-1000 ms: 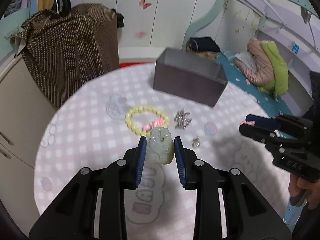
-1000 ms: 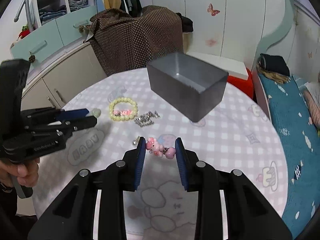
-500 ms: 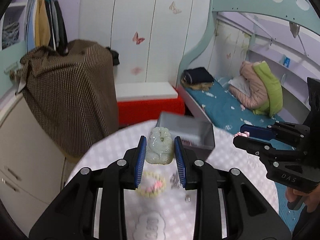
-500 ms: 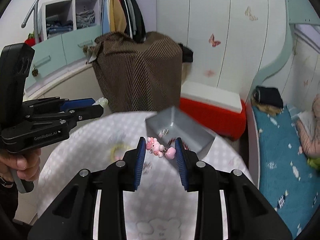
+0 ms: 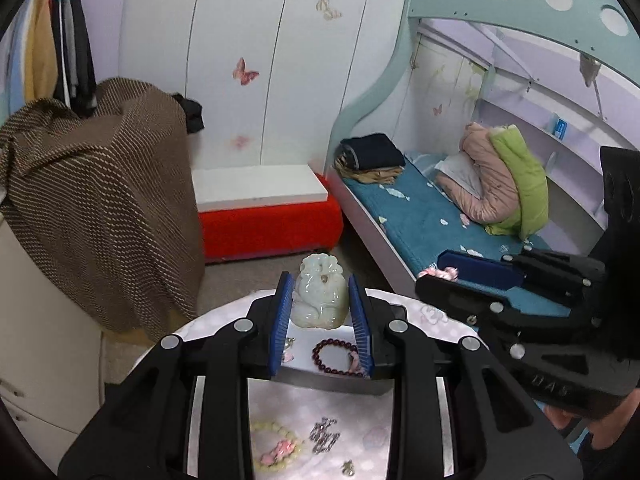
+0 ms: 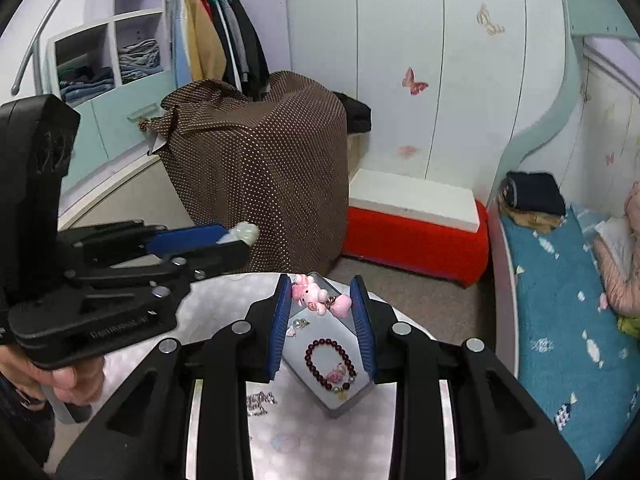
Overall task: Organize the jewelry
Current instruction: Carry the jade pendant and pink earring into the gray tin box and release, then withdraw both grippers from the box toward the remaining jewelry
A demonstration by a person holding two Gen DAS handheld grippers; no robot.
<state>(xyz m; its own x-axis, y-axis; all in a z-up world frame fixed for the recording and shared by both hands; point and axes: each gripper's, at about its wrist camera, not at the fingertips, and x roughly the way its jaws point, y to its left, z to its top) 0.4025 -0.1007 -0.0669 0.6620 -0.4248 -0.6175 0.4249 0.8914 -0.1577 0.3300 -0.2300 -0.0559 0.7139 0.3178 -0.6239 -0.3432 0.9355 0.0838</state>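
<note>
My left gripper (image 5: 319, 312) is shut on a pale green jade pendant (image 5: 320, 296) and holds it above the grey box (image 5: 320, 376). My right gripper (image 6: 322, 308) is shut on a pink charm (image 6: 320, 296) over the same box (image 6: 340, 400). A dark red bead bracelet (image 6: 330, 364) lies inside the box and also shows in the left wrist view (image 5: 336, 356). On the table lie a yellow bead bracelet (image 5: 274, 444) and a silver chain (image 5: 324, 434). The right gripper shows in the left wrist view (image 5: 440, 276), and the left gripper in the right wrist view (image 6: 236, 240).
The round table has a pink checked cloth (image 5: 320, 408). Beyond its far edge are a brown draped chair (image 6: 260, 168), a red bench (image 6: 412, 232) and a bed with a blue cover (image 5: 420, 216).
Both grippers have lifted from table level and moved forward over the grey box, each still holding its piece. The box interior with the red bracelet has come into view below the fingers.
</note>
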